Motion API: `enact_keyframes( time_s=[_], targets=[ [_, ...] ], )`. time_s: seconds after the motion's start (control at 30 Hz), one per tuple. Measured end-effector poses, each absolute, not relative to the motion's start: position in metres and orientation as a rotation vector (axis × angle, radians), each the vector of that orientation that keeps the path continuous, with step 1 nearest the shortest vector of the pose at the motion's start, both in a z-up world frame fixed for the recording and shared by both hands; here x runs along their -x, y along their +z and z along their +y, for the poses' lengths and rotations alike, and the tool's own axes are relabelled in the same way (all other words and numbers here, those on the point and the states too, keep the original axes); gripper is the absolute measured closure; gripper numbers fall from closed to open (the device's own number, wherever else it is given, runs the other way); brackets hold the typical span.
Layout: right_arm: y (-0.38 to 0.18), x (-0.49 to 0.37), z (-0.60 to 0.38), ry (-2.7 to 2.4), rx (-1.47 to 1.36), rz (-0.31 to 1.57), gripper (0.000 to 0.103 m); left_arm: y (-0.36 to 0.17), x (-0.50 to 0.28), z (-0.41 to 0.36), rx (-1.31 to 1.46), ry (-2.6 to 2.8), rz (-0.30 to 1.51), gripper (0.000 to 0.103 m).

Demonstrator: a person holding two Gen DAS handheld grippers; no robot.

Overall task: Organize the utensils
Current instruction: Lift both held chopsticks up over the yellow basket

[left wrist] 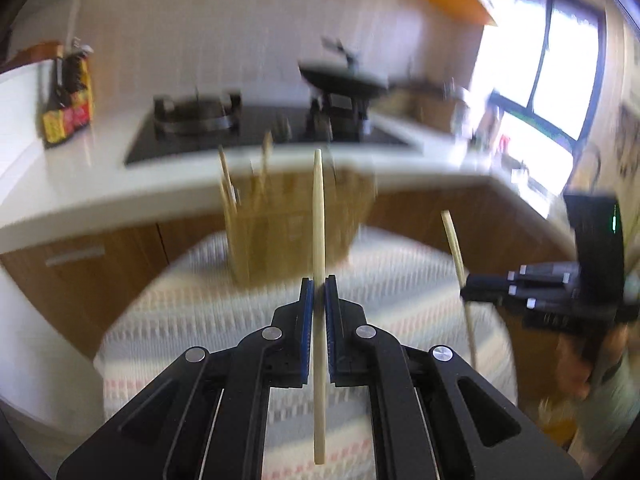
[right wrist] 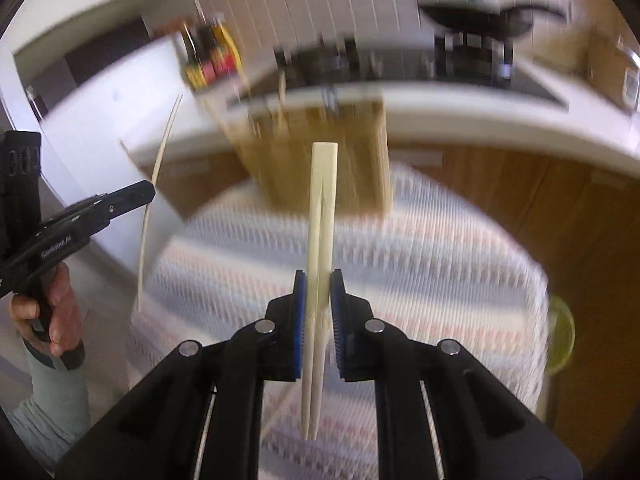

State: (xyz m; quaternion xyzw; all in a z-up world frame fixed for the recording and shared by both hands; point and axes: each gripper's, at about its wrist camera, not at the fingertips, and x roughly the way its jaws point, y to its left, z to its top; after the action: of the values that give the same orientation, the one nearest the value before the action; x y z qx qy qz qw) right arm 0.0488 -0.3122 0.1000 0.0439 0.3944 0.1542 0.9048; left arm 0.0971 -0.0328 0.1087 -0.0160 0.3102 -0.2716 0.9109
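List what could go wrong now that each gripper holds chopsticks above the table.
1. The left gripper pinches a single chopstick near its middle; it could pivot or slip between the fingers.
2. The right gripper clamps a pair of chopsticks that splay apart lower down, so one might drop out.
3. The wooden holder already contains sticks; incoming tips may snag on them.
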Motion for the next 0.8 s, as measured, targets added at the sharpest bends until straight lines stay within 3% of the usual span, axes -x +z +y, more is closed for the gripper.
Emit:
enact_keyframes(
  time_s=[0.33,0.57,0.8],
  targets=[
    [0.165,-0.109,-0.292,0.293,-0.045,0.483,0.093,0.173,-0.156,-0.035,0.211,-0.497,0.379,0.099],
    [0.200,-0.151,-0.293,0.177,-0.020,0.250,0.093,0.180,-0.195,-0.037,0.201,-0.376,0.249,0.099],
    [0.188,-0.213,-0.297,0.114,-0.066,0.213,0.093,0.159,-0.229,-0.045,0.206,-0.341,0.219,0.099]
  ],
)
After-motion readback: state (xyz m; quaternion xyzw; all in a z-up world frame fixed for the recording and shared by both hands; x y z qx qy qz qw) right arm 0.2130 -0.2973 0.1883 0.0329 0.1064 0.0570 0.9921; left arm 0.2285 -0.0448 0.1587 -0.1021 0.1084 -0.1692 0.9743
